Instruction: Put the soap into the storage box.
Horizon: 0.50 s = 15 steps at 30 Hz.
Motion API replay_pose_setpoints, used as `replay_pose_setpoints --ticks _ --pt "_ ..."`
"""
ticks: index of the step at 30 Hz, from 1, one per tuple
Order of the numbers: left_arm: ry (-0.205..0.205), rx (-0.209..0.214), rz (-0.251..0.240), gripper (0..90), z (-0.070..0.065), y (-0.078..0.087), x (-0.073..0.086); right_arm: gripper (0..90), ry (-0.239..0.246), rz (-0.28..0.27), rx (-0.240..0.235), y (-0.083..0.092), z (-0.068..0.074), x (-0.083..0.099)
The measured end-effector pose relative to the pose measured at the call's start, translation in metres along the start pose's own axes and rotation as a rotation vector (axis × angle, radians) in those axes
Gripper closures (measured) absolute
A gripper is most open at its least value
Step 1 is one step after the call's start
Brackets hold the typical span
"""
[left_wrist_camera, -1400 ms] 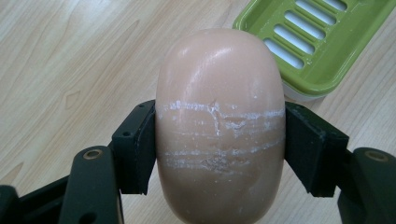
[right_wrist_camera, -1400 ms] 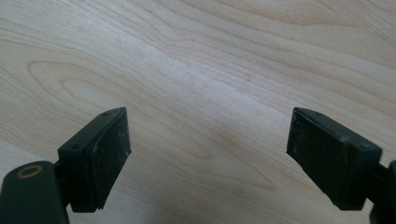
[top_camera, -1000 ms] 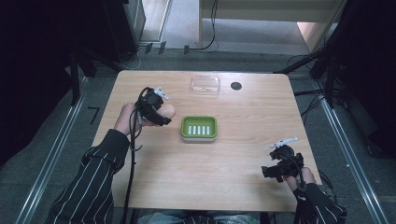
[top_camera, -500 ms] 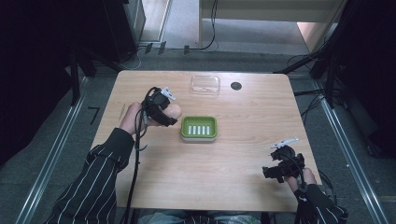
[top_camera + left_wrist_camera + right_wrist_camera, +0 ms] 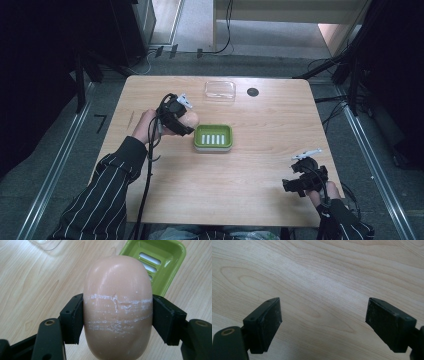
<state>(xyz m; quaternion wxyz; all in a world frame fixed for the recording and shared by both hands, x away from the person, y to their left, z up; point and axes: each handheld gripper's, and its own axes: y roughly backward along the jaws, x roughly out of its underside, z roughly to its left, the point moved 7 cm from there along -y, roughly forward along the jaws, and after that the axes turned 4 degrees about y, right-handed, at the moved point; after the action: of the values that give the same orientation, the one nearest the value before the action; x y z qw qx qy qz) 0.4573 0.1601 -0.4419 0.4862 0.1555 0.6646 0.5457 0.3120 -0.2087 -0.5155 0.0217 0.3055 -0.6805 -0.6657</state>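
Setting: a dim room with dark stands, cables and grey flooring is seen around a pale wooden worktop (image 5: 250,190) occupying the centre of the high view.

Person: striped sleeves are seen entering from the lower edge of the frame, one at lower left, one at lower right.

Green soap dish (image 5: 213,137): placed at the middle of the worktop, slotted base upward and empty, judged to be the intended receptacle.

Clear plastic lid or tray (image 5: 220,90): set at the upper centre, well apart from the dish, presumably moved aside to leave the dish open.

Left gripper (image 5: 181,120): held just left of the dish, above the worktop. Its fingers (image 5: 72,320) are closed against the two sides of the soap.

Soap bar (image 5: 117,307): pinkish, oval, scored with white scuff lines across its middle; gripped crosswise at its waist, its far end pointing toward the dish, a hold judged suited to lowering it in.

Right gripper (image 5: 305,175): parked at the lower right, its fingers (image 5: 267,320) spread wide over bare wood, nothing held.

Dark round mark (image 5: 253,92): beside the clear lid.
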Motion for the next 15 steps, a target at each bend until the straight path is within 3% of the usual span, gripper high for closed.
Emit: replay_pose_setpoints --ticks 15 --pt "-0.060 0.015 -0.012 33.4 -0.008 -0.010 -0.013 14.2 -0.004 -0.002 0.004 0.000 -0.001 0.002"
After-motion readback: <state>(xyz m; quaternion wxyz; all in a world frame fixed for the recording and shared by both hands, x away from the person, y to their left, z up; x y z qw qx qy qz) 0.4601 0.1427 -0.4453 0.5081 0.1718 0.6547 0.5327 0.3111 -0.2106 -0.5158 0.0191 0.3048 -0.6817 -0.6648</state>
